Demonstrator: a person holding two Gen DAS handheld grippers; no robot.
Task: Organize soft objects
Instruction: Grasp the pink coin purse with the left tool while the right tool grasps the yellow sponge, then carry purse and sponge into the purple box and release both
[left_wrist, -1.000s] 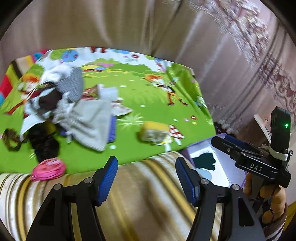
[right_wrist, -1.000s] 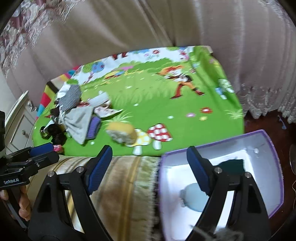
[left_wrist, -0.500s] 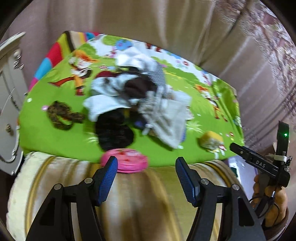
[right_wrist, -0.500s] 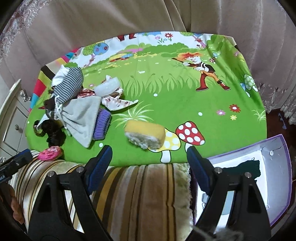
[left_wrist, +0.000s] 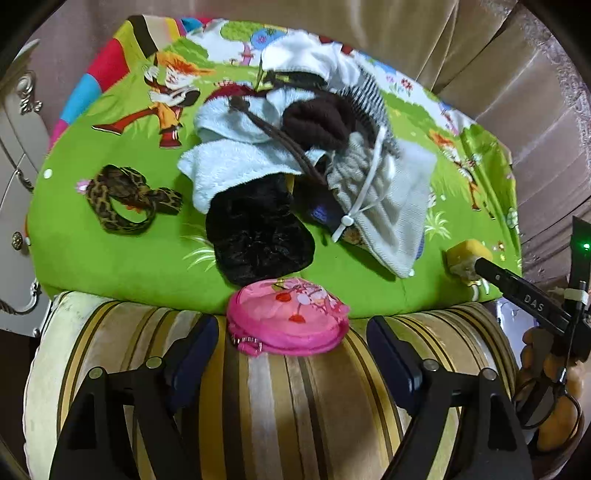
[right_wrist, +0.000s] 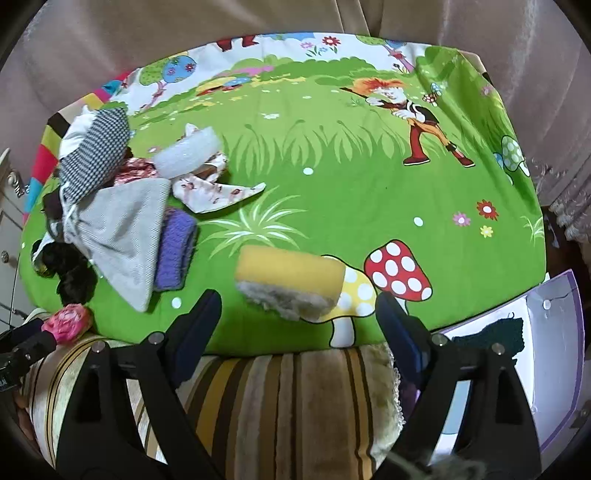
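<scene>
Beige curtains (right_wrist: 92, 44) hang behind a surface spread with a bright green cartoon sheet (right_wrist: 332, 192), printed with grass, mushrooms and a red-haired figure; its front edge is a striped gold-and-cream cushion (left_wrist: 295, 398). A white carved drawer unit (left_wrist: 14, 155) stands at the left edge of the left wrist view.

On the sheet's left part lies a heap of soft things: a grey drawstring bag (left_wrist: 391, 206) whose long axis runs diagonally, its gathered neck toward the middle of the pile and its closed end toward the front edge; a white towel (left_wrist: 229, 166); a brown knit piece (left_wrist: 317, 122); a black furry piece (left_wrist: 255, 236); and a purple knit piece (right_wrist: 175, 251) tucked beside the bag. A leopard-print band (left_wrist: 125, 201) lies apart, to the left of the heap.

A pink pouch (left_wrist: 288, 317) sits on the sheet's front edge, overhanging the cushion, long axis across the view. The left gripper (left_wrist: 291, 354) hovers just before it, fingers spread wide with nothing between them.

A yellow sponge (right_wrist: 291, 284) lies near the front edge, long axis left to right, its frayed pale side facing forward. The right gripper (right_wrist: 299, 332) hangs low in front of it, fingers likewise wide apart and empty. A purple-rimmed white box (right_wrist: 554, 369) sits lower right, holding a dark green cloth (right_wrist: 491, 336).
</scene>
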